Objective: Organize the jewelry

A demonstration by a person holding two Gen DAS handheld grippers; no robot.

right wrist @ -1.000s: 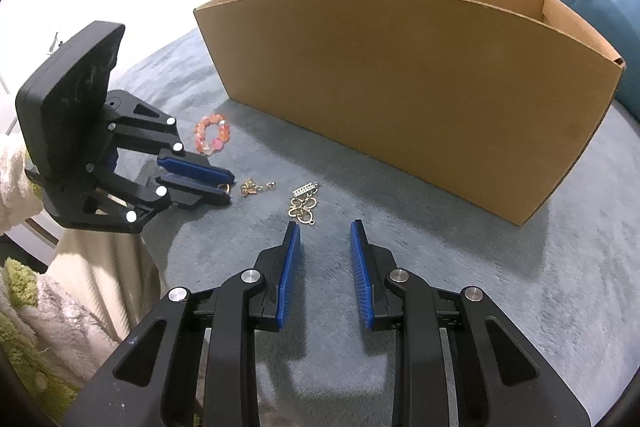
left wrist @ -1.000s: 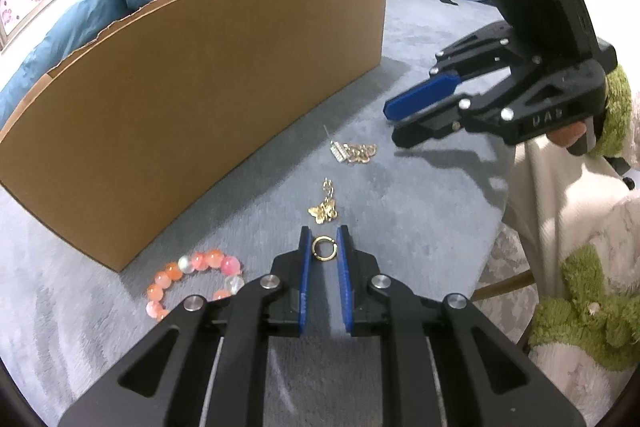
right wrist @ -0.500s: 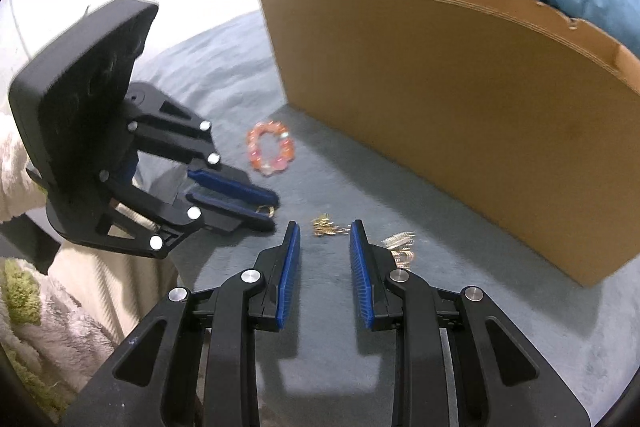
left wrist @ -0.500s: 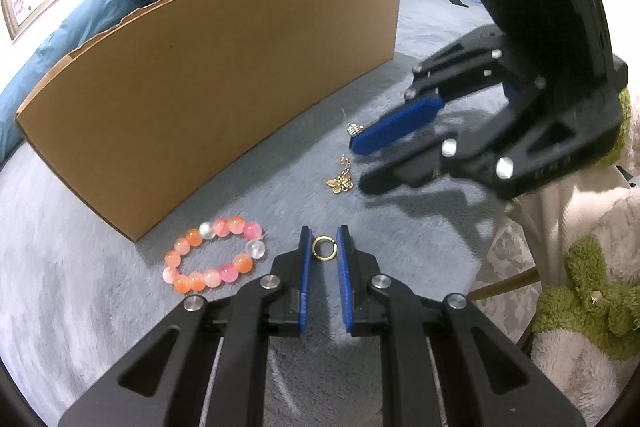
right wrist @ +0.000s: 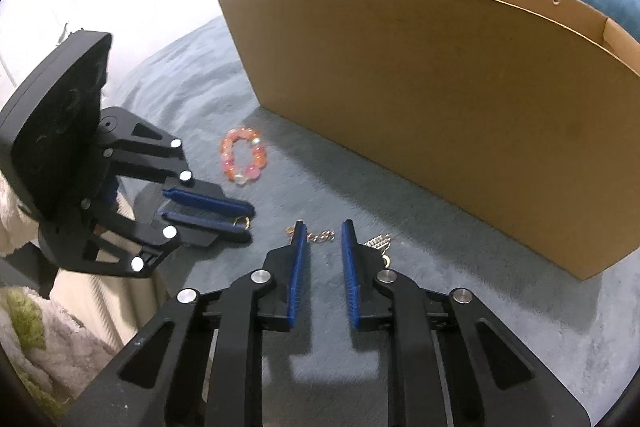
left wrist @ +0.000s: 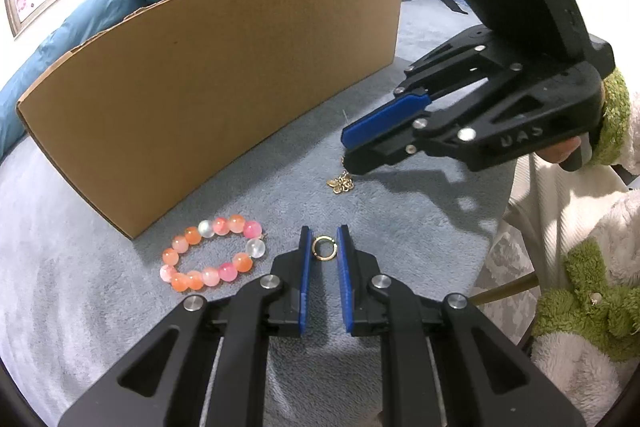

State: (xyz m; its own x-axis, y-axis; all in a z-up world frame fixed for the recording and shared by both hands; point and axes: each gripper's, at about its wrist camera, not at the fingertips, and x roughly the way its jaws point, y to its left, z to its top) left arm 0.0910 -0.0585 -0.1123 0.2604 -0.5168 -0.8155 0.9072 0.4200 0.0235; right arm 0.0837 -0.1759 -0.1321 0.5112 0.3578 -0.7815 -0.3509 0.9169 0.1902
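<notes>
- Jewelry, four pieces: gold ring (left wrist: 324, 248) clamped in left claw (left wrist: 324, 247); bead bracelet (left wrist: 212, 253) to its left.
- Right claw (right wrist: 323, 241) closing around one gold chain (right wrist: 322, 236), not yet pinching; another chain (right wrist: 378, 241) just right.
- One cardboard box (right wrist: 440, 115) stands beyond; open blanket (right wrist: 440, 247) between.

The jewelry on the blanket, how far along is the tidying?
Done: nothing visibly; the cardboard box interior is hidden. In hand: the left gripper pinches a gold ring; the right gripper is closing around a gold chain. Left: the bead bracelet and another gold piece on the blanket.
</notes>
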